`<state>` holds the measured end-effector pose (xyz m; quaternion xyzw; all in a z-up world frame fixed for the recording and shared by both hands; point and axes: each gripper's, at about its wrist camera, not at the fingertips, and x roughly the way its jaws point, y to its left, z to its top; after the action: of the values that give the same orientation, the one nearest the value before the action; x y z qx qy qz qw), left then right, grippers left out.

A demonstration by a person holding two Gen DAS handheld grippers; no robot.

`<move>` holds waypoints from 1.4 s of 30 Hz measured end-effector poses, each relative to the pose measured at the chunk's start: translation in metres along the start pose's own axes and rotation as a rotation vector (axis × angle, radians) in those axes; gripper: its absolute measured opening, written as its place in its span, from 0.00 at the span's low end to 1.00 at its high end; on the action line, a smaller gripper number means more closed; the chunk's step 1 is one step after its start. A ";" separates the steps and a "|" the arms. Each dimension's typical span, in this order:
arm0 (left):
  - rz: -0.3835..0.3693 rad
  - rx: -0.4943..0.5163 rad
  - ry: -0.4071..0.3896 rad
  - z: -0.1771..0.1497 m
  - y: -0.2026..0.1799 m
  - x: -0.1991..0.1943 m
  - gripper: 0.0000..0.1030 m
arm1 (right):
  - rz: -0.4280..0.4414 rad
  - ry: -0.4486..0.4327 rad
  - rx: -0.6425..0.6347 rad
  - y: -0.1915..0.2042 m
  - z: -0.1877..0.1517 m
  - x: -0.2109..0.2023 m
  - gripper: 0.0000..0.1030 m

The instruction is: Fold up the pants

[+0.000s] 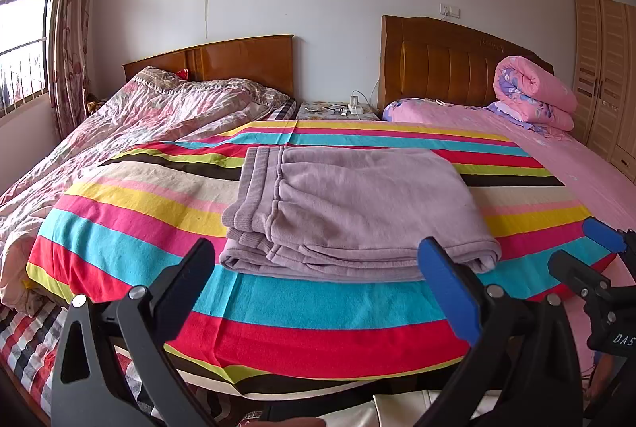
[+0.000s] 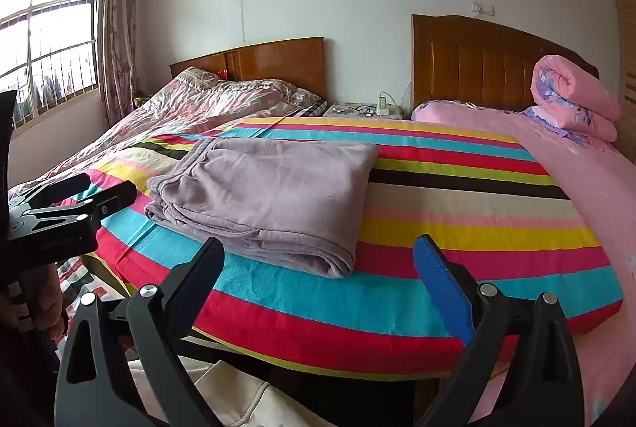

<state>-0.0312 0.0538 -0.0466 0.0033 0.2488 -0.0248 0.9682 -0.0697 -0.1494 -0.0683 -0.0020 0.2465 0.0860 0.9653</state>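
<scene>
The mauve pants lie folded into a thick flat bundle on the striped blanket, with the ribbed waistband to the left. They also show in the right wrist view. My left gripper is open and empty, held back just short of the bundle's near edge. My right gripper is open and empty, near the bundle's near right corner. The right gripper also shows at the far right of the left wrist view, and the left gripper at the left edge of the right wrist view.
The striped blanket covers a surface between two beds. A floral quilt lies to the left, a pink bed with a rolled quilt to the right. A nightstand with cables stands behind. A wardrobe is at far right.
</scene>
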 end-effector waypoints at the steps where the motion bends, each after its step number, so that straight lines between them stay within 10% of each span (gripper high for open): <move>1: 0.000 0.001 0.001 0.000 0.001 0.000 0.99 | 0.000 0.002 0.000 0.000 0.000 0.000 0.90; 42: 0.000 0.005 0.004 -0.003 0.003 0.001 0.99 | -0.001 0.014 0.013 0.002 -0.006 0.002 0.90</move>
<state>-0.0323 0.0571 -0.0499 0.0058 0.2507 -0.0256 0.9677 -0.0710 -0.1472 -0.0742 0.0035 0.2538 0.0840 0.9636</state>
